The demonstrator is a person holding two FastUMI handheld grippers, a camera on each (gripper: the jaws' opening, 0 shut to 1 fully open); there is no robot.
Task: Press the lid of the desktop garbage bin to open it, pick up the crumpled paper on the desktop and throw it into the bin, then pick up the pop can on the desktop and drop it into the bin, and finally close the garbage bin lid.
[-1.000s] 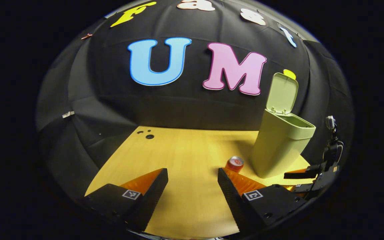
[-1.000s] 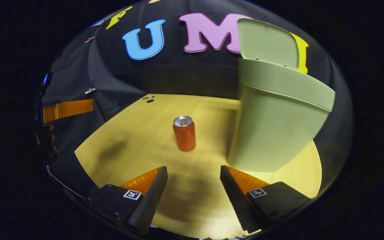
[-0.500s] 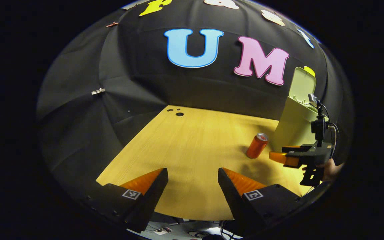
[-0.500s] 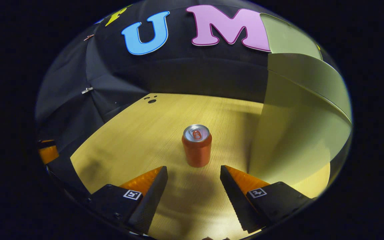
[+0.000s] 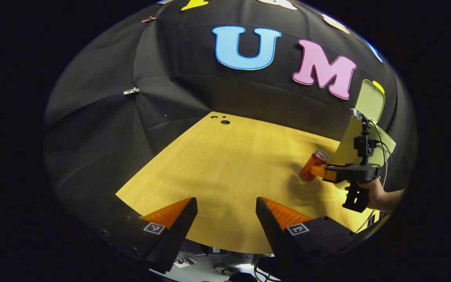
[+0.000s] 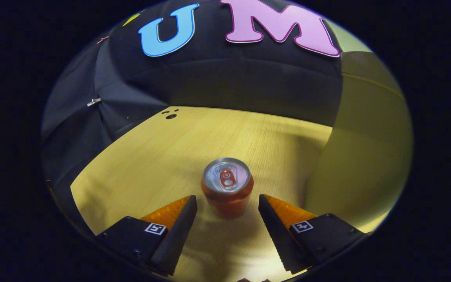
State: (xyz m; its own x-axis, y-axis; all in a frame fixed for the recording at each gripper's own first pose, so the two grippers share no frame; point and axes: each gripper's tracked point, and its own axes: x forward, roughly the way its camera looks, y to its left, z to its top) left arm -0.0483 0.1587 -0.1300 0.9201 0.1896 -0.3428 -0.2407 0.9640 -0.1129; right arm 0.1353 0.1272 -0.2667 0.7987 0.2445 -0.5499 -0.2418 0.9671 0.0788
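Note:
An orange pop can (image 6: 227, 188) stands upright on the wooden desktop (image 6: 151, 156), just ahead of my right gripper (image 6: 227, 203), whose open fingers reach either side of it without touching. The green garbage bin (image 6: 366, 149) rises close on the right, its lid (image 5: 371, 102) raised. In the left gripper view my left gripper (image 5: 225, 203) hangs open over the desk's near edge with nothing between its fingers. Far right in that view, the right gripper (image 5: 319, 171), held by a hand (image 5: 378, 194), meets the pop can (image 5: 312, 166) in front of the bin (image 5: 352, 141).
Black cloth walls close the back and left of the desk. Small dark holes (image 5: 224, 122) sit at the desktop's far left corner. Below the near edge, cables on the floor (image 5: 225, 268) show in the left gripper view.
My right gripper has come down and forward, so the can now sits between its fingertips. My left gripper has drawn back toward the desk's near edge and turned left.

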